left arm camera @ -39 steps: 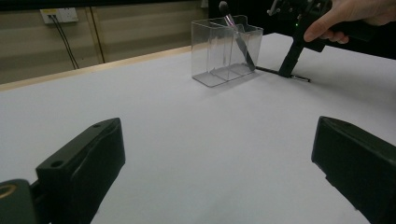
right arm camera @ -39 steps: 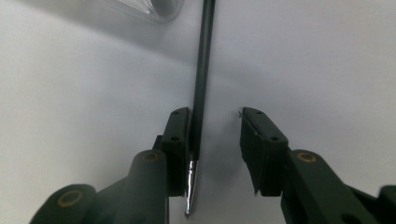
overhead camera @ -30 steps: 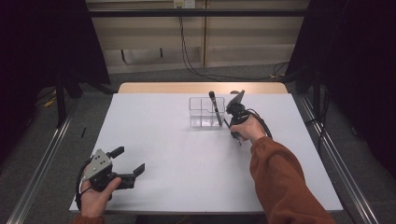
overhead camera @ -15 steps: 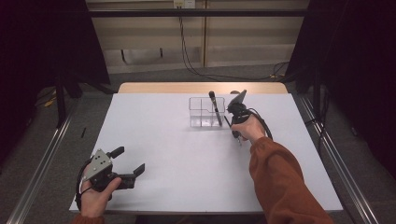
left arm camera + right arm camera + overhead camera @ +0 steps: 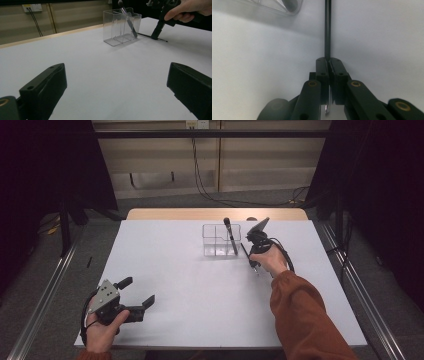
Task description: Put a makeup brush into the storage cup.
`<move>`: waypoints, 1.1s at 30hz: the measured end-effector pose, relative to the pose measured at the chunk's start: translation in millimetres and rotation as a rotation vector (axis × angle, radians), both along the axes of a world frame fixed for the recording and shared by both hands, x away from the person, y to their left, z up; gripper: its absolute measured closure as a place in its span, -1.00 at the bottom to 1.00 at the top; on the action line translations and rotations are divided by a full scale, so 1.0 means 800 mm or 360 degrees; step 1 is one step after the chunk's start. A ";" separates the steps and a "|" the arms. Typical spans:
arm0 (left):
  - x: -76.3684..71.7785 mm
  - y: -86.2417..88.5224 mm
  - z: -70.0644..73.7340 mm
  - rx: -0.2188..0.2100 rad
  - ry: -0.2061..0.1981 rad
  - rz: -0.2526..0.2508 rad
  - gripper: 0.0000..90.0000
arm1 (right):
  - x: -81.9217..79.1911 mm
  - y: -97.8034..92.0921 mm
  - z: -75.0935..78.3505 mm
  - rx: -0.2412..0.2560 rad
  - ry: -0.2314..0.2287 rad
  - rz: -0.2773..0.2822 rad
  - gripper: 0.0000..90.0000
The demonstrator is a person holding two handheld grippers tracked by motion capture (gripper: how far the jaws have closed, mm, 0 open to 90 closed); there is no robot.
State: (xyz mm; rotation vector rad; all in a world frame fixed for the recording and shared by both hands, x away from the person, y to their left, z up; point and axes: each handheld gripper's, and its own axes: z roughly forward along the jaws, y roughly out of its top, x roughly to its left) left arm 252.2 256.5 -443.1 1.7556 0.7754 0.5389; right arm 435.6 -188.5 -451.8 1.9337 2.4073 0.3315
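Observation:
A clear compartment organizer [image 5: 214, 245] [image 5: 117, 27] stands at the table's far middle, with a black brush [image 5: 230, 234] [image 5: 128, 18] leaning in its right compartment. Just right of it a thin black stick [image 5: 244, 251] [image 5: 147, 35] [image 5: 327, 30] lies on the white table. My right gripper [image 5: 255, 265] [image 5: 328, 60] points down at the table and is shut on the near end of that stick. From the left gripper view the right gripper [image 5: 156, 32] shows with a hand around it. My left gripper [image 5: 138, 290] [image 5: 115, 82] rests open at the near left, nothing between its jaws.
The white table top [image 5: 200, 290] runs between both grippers, with a wooden edge [image 5: 210, 214] at the back. Cables [image 5: 200, 180] hang behind the table. A corner of the organizer [image 5: 274, 6] sits up left of the stick.

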 end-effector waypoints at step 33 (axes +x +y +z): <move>0.000 0.001 0.000 0.0003 0.0006 0.0017 -0.93 | -0.032 -0.034 0.034 0.0303 -0.0718 0.0031 0.92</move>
